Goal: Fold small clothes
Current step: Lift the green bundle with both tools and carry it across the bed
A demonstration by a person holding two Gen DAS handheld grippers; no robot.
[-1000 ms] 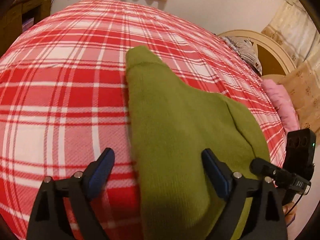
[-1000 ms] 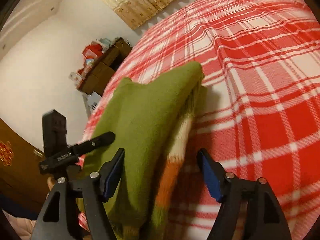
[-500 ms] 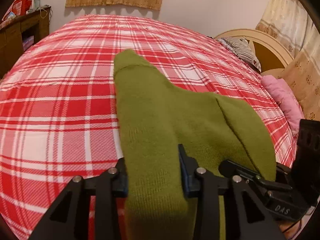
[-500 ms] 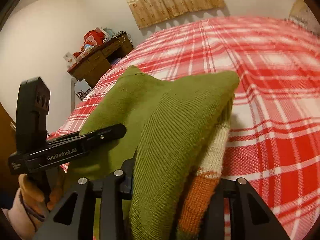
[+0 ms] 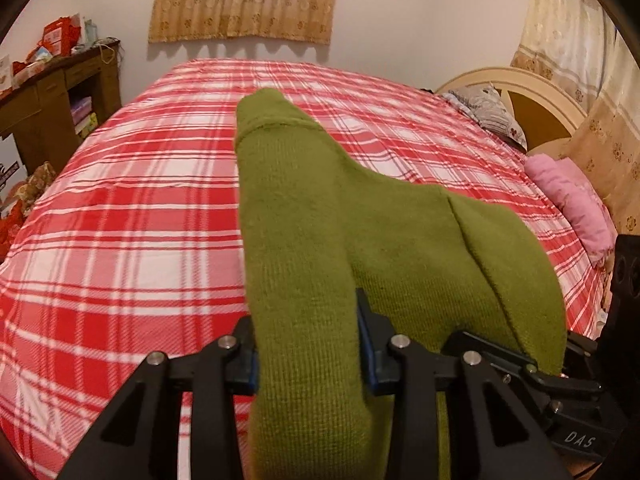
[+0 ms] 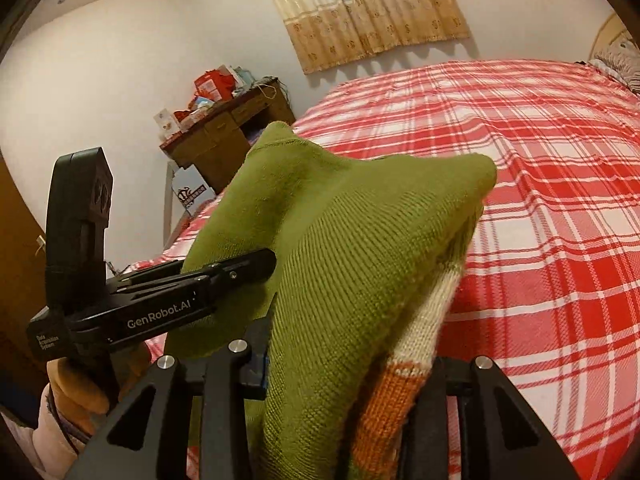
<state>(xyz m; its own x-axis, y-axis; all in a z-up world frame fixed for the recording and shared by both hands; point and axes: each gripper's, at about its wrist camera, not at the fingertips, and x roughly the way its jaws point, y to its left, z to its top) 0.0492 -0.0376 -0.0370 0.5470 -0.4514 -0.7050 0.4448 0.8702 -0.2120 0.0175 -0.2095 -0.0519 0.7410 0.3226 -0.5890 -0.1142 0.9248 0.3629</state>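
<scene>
A small green knitted sweater (image 5: 360,240) with white and orange stripes on its underside (image 6: 404,360) hangs between both grippers above the red plaid bed (image 5: 120,220). My left gripper (image 5: 306,344) is shut on one near corner of the sweater; the cloth bulges up between its jaws. My right gripper (image 6: 348,364) is shut on the other near corner, with the striped layer in the same pinch. The far sleeve end (image 5: 264,112) points away over the bed. The left gripper also shows in the right wrist view (image 6: 224,276), beside the sweater.
A wooden desk (image 5: 60,100) with boxes stands left of the bed. A cream headboard (image 5: 520,92), a patterned pillow (image 5: 488,112) and a pink pillow (image 5: 572,200) lie at the right. Curtains (image 5: 244,0) hang on the far wall.
Both grippers went from open around the sweater's near edge to shut on it. They have lifted it, so the views now look higher across the bed.
</scene>
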